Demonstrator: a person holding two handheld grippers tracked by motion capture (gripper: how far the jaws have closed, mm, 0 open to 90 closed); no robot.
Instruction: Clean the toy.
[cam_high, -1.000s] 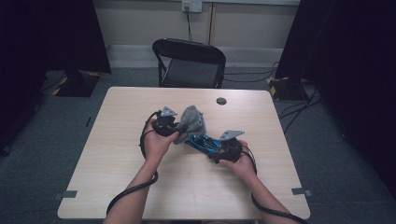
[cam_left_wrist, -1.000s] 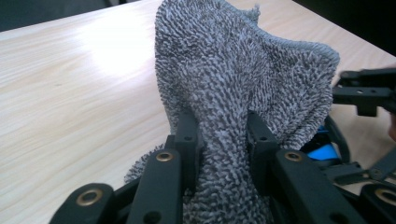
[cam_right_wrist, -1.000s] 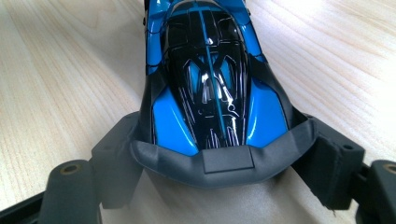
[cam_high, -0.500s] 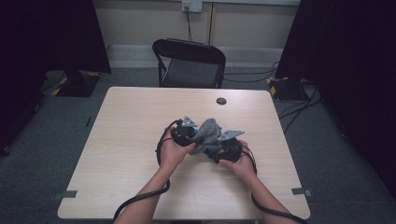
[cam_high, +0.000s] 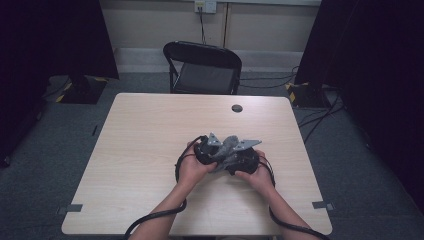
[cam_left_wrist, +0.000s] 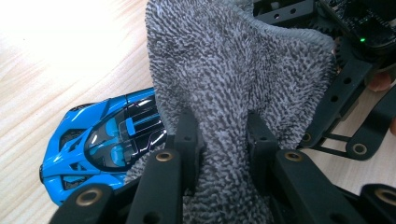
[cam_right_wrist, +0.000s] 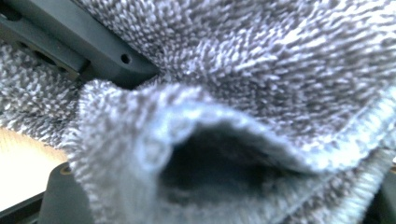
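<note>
A pale wooden table (cam_high: 150, 165) stands on a grey carpet, with a black folding chair (cam_high: 204, 67) at its far side and a small black disc (cam_high: 237, 108) on the top near that side. The person's 2 hands meet near the middle of the table, each holding a gripper.

The left gripper (cam_left_wrist: 223, 135) has its 2 black fingers (cam_left_wrist: 187, 140) pinching a fold of a grey cloth (cam_left_wrist: 233, 70). The cloth is fuzzy, with lots of tiny nubs, and it has a smooth stitched edge. It bunches up between the fingers and spreads out wide beyond them.

Just left of those fingers a toy car (cam_left_wrist: 100, 144) lies on the table. It is bright blue with shiny black windows and black stripes. The cloth hangs over 1 end of the car.

The right gripper (cam_high: 244, 159) is just beside the left one in the high view, with the cloth between the 2. In the right gripper view the cloth (cam_right_wrist: 261, 70) sits very close and blurry. I cannot tell if this gripper's fingers are spread or pressed together.
</note>
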